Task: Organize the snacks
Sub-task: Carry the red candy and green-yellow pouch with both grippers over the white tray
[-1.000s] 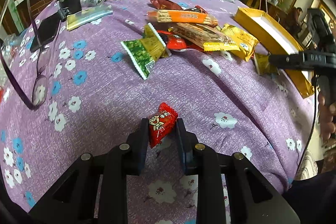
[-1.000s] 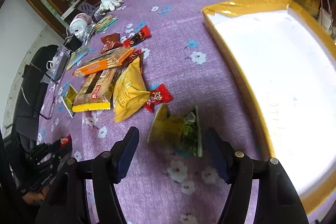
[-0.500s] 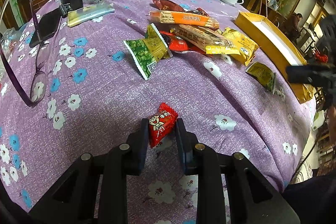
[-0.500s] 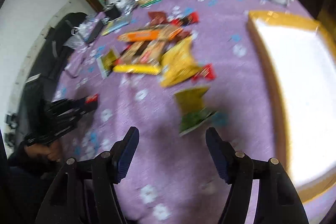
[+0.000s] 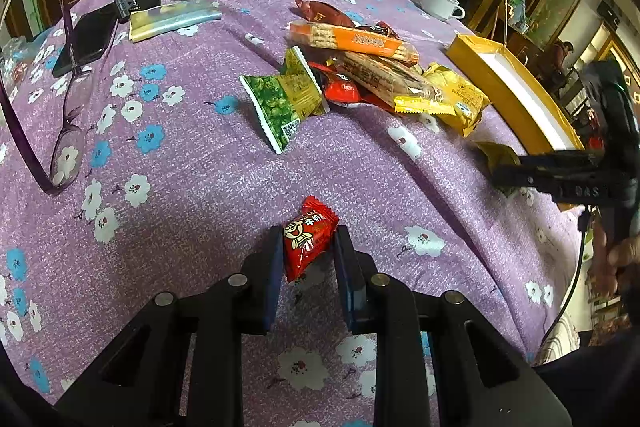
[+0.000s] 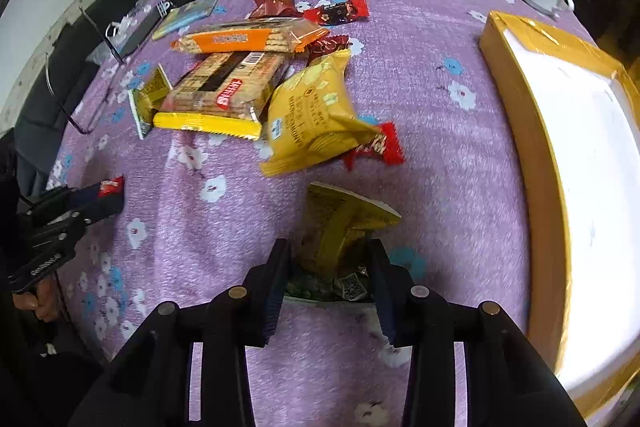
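Left gripper (image 5: 306,253) angled down, fingers grasping red candy (image 5: 307,237); right gripper (image 6: 328,267) closing around green-yellow packet (image 6: 340,227).

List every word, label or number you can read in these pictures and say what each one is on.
"BAS" or "DAS", first letter unclear: raised on the black arm of the right tool.
Chinese print on the small red packet in the left tool: too small to read.
Red brand patch on the cracker pack: blurred.
Lettering on the orange biscuit pack and the yellow bag: unreadable.
QR codes on the green packet: no readable text.
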